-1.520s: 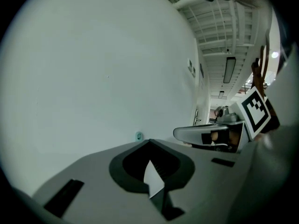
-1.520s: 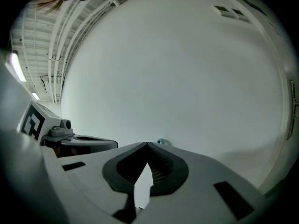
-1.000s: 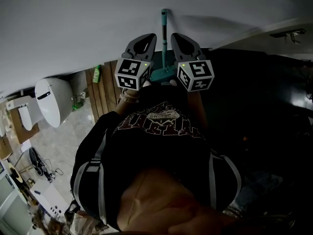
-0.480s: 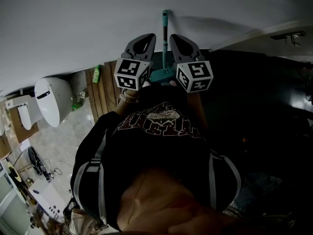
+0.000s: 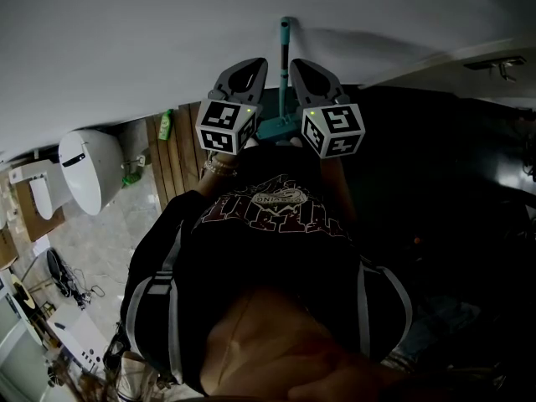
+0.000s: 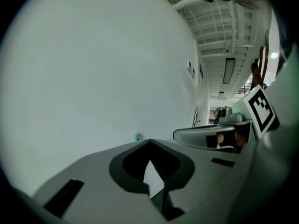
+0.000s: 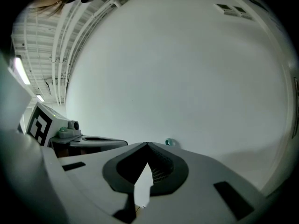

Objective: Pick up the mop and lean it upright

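Note:
A mop with a teal handle stands upright against the white wall, its teal head down by the floor. Its round handle tip shows as a small teal ring in the left gripper view and in the right gripper view. My left gripper is just left of the handle and my right gripper just right of it, both pointed at the wall. Each has its jaws shut to a point, left and right, with nothing held. Neither one touches the mop.
A white toilet stands at the left, with a green bottle and a wooden slatted panel beside it. Cables and small items lie on the tiled floor at lower left. The right side is dark.

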{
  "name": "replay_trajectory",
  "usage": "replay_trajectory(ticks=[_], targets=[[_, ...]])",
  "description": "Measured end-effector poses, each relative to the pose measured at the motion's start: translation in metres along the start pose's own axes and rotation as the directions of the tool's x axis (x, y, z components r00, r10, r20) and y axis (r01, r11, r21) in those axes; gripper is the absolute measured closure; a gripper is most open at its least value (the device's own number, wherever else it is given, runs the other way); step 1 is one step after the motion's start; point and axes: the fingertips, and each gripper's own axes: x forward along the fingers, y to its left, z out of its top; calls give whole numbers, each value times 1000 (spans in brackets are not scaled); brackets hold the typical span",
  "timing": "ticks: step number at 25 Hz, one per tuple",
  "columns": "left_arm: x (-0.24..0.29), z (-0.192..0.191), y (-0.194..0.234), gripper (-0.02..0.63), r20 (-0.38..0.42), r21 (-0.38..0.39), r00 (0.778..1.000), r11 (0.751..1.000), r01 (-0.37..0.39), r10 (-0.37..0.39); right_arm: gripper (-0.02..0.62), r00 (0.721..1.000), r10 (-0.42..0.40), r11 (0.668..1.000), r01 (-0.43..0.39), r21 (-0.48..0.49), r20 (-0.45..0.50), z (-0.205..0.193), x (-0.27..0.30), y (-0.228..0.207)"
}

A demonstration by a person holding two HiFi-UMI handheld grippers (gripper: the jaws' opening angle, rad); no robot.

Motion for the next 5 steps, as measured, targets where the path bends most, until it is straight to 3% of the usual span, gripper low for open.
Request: replay_trajectory(ticks=[5], targets=[[-2, -3, -1, 566, 2, -3, 1000, 1000, -1, 1, 577, 1000, 4, 1000, -4, 3, 2, -3, -1, 1]])
